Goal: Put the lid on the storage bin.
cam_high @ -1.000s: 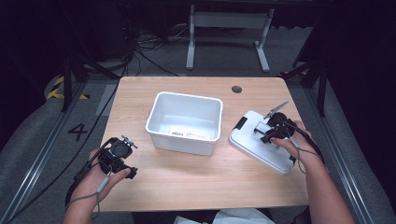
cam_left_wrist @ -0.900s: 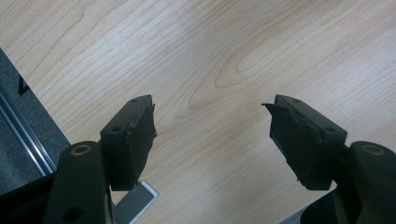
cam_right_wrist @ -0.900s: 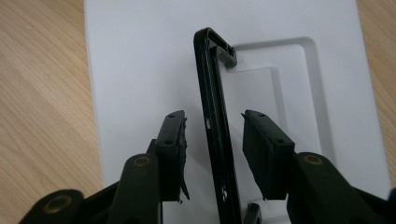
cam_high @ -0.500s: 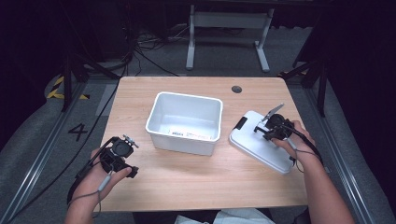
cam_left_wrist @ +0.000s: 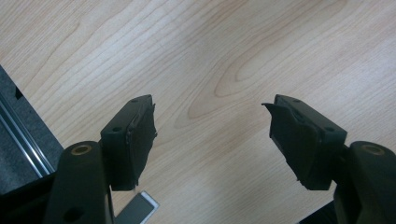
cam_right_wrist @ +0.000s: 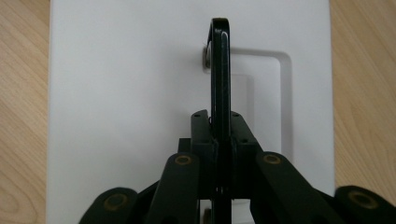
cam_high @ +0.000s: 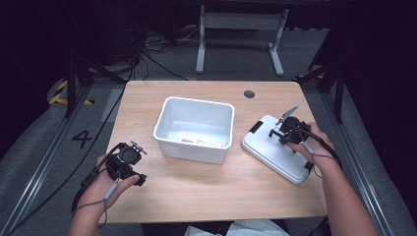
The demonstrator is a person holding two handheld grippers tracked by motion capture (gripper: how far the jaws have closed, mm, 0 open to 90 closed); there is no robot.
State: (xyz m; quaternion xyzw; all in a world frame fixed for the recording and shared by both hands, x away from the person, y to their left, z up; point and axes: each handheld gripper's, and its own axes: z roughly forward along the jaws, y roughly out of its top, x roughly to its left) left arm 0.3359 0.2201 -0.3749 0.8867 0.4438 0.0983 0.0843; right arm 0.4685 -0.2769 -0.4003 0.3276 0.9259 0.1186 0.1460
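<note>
this looks like a lab or recording studio rather than a home. the light wooden counter (cam_high: 211, 196) stands alone on a grey carpeted floor (cam_high: 44, 142). behind the counter, black cables (cam_high: 147, 54) trail across the floor beside a grey metal stand (cam_high: 238, 29). left of the counter, a painted number four (cam_high: 81, 139) and yellow-black hazard tape (cam_high: 61, 93) mark the floor, and dark surroundings close in.

Your desk (cam_high: 206, 191) shows pale wood grain with a smooth, matt finish. The white bin (cam_high: 195, 129) and the flat lid (cam_right_wrist: 126, 93) look like smooth plastic, faintly satin. The lid's black handle (cam_right_wrist: 220, 70) gleams, probably glossy plastic. Your tongs (cam_left_wrist: 212, 140) carry matt black fingers (cam_left_wrist: 135, 135).
</note>
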